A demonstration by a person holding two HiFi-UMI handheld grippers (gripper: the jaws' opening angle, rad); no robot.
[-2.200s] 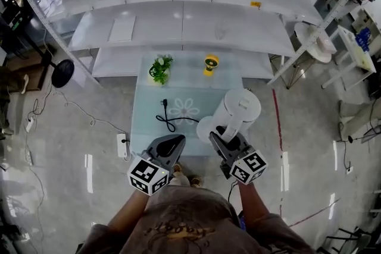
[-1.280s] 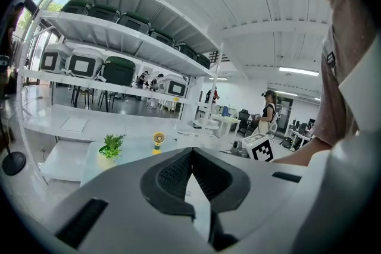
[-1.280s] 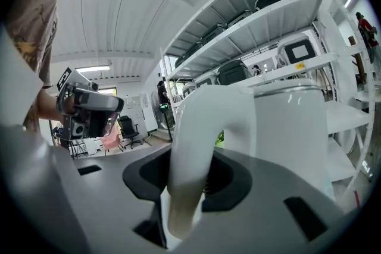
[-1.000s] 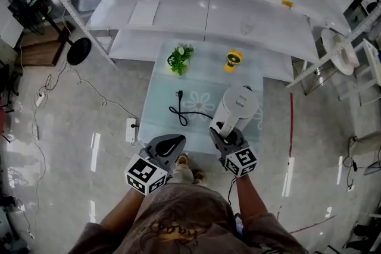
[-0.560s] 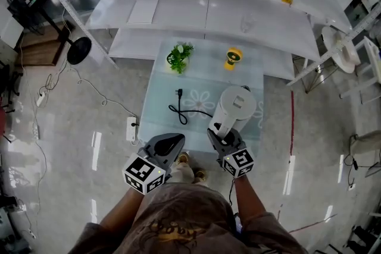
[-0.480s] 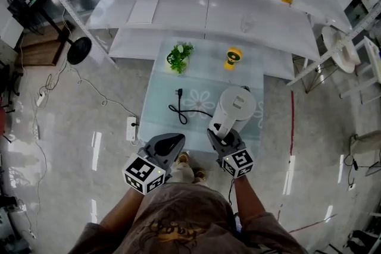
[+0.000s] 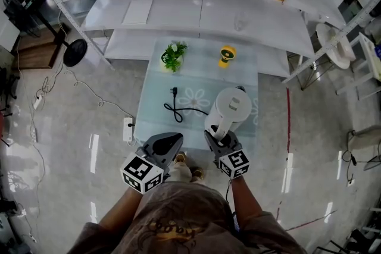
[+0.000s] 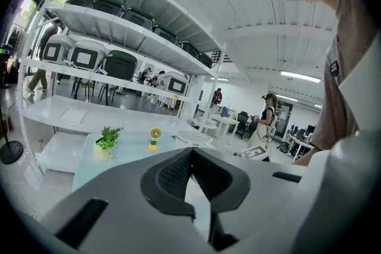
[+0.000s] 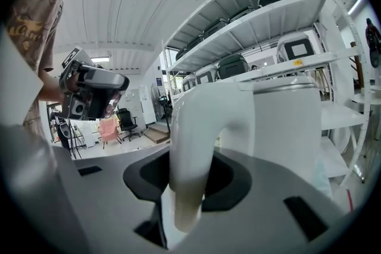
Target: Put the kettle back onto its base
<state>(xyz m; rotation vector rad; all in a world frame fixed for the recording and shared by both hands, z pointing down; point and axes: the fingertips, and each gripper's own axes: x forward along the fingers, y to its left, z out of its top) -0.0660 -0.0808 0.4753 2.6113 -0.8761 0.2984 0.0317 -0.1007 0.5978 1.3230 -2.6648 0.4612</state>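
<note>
Gripping the white electric kettle (image 7: 232, 107) by its handle (image 9: 191, 146) with the right gripper (image 7: 218, 138), jaws clamped on it from six o'clock, likely to steer the body squarely over its base. Sitting at four o'clock on the glass table (image 7: 196, 77), base hidden underneath, so cannot tell whether seated. Parked at seven o'clock, the left gripper (image 7: 173, 141), jaws together on nothing, clear of the black power cord (image 7: 178, 111). No brand or lettering legible anywhere.
</note>
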